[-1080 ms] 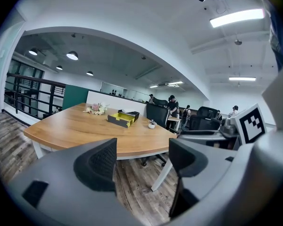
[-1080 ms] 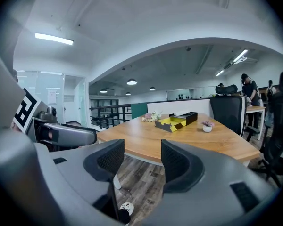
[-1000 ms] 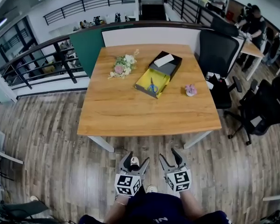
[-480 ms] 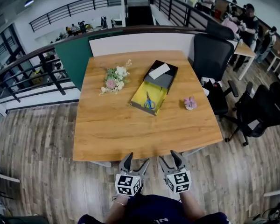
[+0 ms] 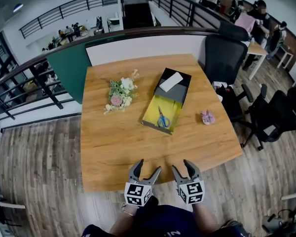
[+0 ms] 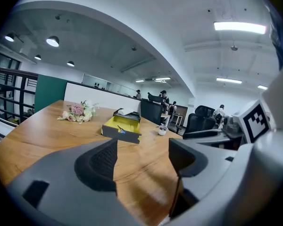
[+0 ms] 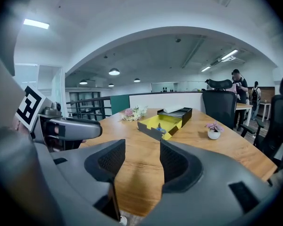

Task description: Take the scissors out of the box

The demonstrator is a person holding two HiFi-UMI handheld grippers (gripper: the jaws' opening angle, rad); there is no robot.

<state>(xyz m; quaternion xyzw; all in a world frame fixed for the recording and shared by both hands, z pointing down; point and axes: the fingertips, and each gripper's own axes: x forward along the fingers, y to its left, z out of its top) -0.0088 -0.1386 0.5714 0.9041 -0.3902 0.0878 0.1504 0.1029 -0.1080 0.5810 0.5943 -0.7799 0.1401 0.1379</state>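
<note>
Blue-handled scissors (image 5: 162, 118) lie in the yellow tray of an open box (image 5: 155, 113) near the middle of the wooden table (image 5: 113, 147). The box's black lid (image 5: 177, 90) sits at the tray's far end with a white card on it. My left gripper (image 5: 148, 166) and right gripper (image 5: 182, 165) hover side by side over the table's near edge, well short of the box, both open and empty. The left gripper view shows the box (image 6: 114, 131) beyond its jaws (image 6: 141, 149). The right gripper view also shows the box (image 7: 151, 128) and scissors (image 7: 159, 125) ahead of its jaws (image 7: 142, 161).
A flower bouquet (image 5: 119, 92) lies left of the box. A small pink potted plant (image 5: 207, 116) stands to its right. Black office chairs (image 5: 227, 56) crowd the table's far right side. A railing (image 5: 34, 78) runs at left, and people stand at the far right.
Both grippers have come forward from over the floor to the table's near edge. The table and box now sit closer in the head view. The jaws look unchanged.
</note>
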